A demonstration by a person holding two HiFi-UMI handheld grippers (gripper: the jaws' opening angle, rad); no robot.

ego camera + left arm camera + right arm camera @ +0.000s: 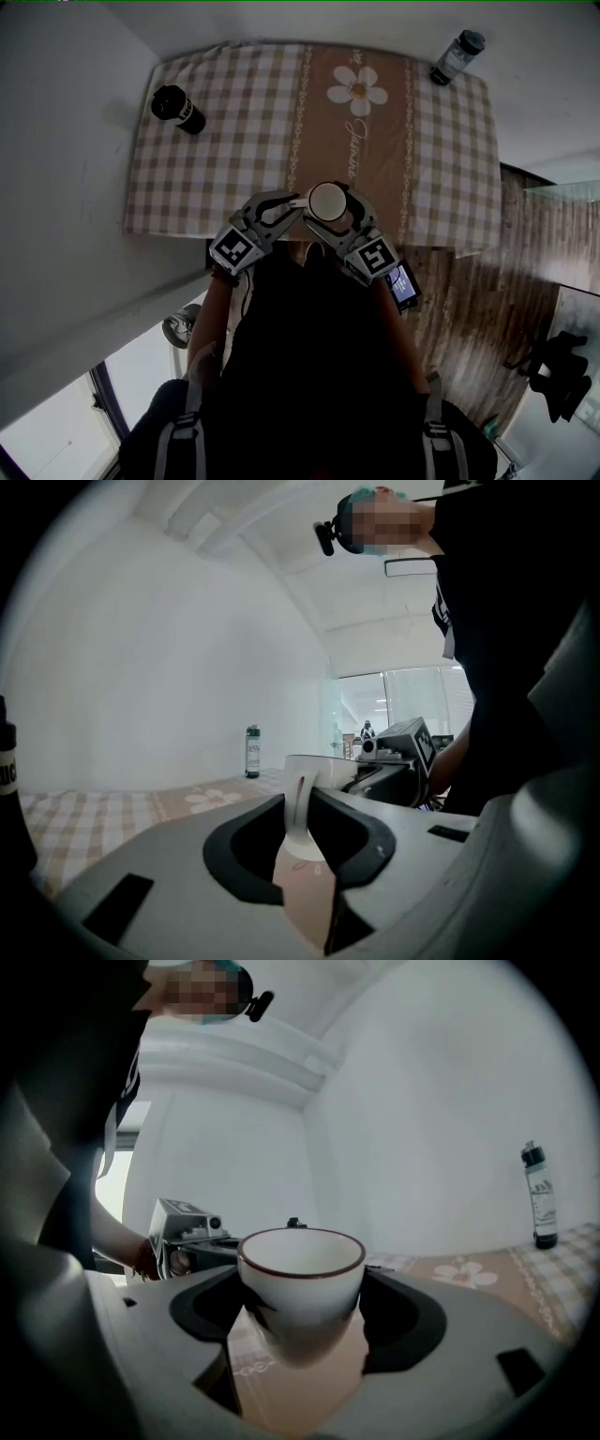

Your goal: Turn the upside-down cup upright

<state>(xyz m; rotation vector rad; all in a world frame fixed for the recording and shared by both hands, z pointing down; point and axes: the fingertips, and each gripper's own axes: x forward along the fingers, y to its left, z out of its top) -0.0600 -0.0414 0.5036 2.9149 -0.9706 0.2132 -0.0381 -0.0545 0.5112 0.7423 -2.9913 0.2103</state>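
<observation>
Your left hand-held gripper [302, 819] and right hand-held gripper [302, 1290] clamp the cup [300, 1265]; releasing one early may tip it.

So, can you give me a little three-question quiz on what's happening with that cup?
1. True or false: the white ceramic cup with a brown rim has its opening facing up.
2. How many bottles stand on the beige checked tablecloth?
3. The right gripper is: A) shut on the cup, B) open and empty, C) shut on a bottle.
Key: 1 true; 2 two, a black bottle and a grey dark-capped bottle; 3 A.
</observation>
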